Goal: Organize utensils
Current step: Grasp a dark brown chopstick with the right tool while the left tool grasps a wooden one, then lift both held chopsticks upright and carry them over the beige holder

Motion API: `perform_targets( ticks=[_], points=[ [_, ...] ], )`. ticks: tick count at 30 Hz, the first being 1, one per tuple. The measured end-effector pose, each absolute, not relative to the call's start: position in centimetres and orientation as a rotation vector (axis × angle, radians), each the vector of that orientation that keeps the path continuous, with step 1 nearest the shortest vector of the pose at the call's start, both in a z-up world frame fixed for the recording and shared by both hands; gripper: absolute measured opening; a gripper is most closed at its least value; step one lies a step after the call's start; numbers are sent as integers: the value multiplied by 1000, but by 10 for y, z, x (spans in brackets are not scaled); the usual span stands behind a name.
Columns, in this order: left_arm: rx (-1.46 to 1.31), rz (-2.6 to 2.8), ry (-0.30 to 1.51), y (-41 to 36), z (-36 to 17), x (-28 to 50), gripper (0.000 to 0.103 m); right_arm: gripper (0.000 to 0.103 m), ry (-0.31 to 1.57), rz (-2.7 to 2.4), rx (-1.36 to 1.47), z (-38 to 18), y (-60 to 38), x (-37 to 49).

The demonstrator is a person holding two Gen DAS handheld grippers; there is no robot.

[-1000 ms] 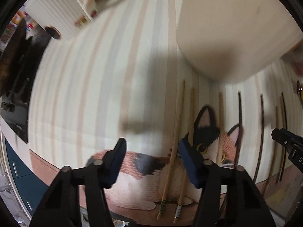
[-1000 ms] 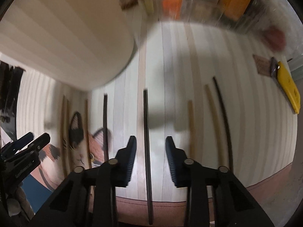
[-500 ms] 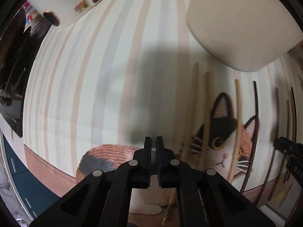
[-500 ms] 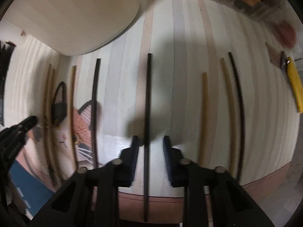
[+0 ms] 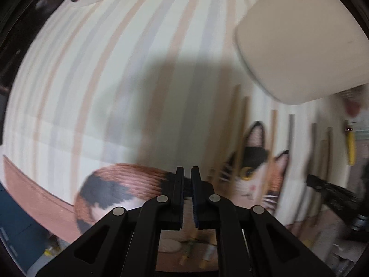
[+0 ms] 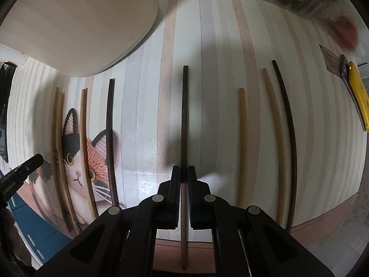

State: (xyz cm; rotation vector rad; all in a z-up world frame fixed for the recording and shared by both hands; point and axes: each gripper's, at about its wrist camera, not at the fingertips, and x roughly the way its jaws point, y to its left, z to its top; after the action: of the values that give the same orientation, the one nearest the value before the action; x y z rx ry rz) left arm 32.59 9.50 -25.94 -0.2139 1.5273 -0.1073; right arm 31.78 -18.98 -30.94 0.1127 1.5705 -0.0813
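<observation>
Centrally, the right gripper (image 6: 183, 177) is clamped on a dark chopstick (image 6: 184, 120) lying on the striped mat (image 6: 219, 46), with other chopsticks either side. Lower centre in the left view, the left gripper (image 5: 187, 180) has its jaws together, empty, over the cat picture (image 5: 251, 175).

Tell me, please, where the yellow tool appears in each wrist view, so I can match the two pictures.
Left wrist view: the yellow tool lies at the far right edge, blurred, past the last chopsticks.
Right wrist view: it lies at the far right edge, beyond the outermost dark chopstick.
Shared landmark: the cat picture on the striped mat.
</observation>
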Motion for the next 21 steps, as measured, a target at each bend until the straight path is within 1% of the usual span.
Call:
perform_targets(
  ticks=[2, 3, 4, 7, 9, 10, 11, 18, 21],
  points=[
    [-204, -143, 1524, 92, -256, 328, 15, 6, 1573, -80, 117, -310, -194, 315],
    [-183, -158, 1522, 87, -257, 328, 24, 6, 1574, -80, 114, -310, -195, 313],
    [-160, -166, 1524, 83, -259, 329, 29, 6, 1574, -79, 110, -310, -194, 313],
    [-77, -172, 1545, 71, -266, 327, 29, 6, 1578, -82, 94, -305, -194, 319],
    [-33, -149, 1518, 70, -267, 326, 23, 6, 1580, -82, 85, -310, -189, 321],
    [-20, -139, 1511, 71, -267, 326, 13, 6, 1580, -82, 82, -311, -187, 322],
    [-10, -116, 1502, 75, -267, 326, 5, 6, 1581, -82, 79, -311, -186, 322],
    [-48, -40, 1508, 115, -267, 328, 5, 6, 1591, -79, 56, -317, -173, 319],
    [-24, -39, 1515, 111, -268, 329, 8, 6, 1606, -71, 32, -319, -167, 321]
  ],
)
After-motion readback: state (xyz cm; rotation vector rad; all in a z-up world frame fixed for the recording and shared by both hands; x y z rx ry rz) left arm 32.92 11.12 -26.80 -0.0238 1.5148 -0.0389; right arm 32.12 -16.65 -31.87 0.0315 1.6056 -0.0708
